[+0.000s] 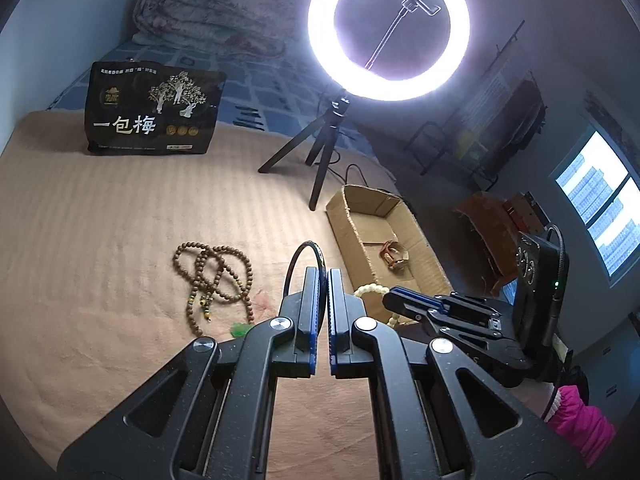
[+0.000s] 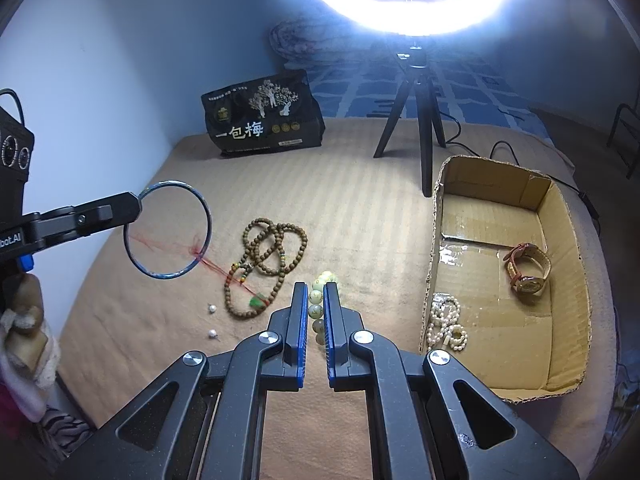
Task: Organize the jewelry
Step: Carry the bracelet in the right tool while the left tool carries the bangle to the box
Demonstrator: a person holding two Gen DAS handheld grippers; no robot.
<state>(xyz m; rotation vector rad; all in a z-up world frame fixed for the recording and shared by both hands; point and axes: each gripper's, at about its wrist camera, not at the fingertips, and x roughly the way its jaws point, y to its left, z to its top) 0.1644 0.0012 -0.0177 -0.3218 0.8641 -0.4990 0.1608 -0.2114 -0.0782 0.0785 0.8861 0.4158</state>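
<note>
While clamped shut, left gripper (image 2: 138, 205) pinches thin bangle (image 2: 168, 229) aloft; right gripper (image 2: 316, 300) grips pale bead bracelet (image 2: 316, 309), cardboard box (image 2: 560, 216) beside.

both grippers are matte black scissor-style frames with round silver rivets at the pivots and triangular cut-outs in the arms. the left gripper (image 1: 322, 276) and right gripper (image 2: 316, 290) carry blue ribbed pads on their fingers. a black camera block with a thin cable sits behind. a bright pink sleeve (image 1: 580, 424) with ribbed cuff shows near right.
</note>
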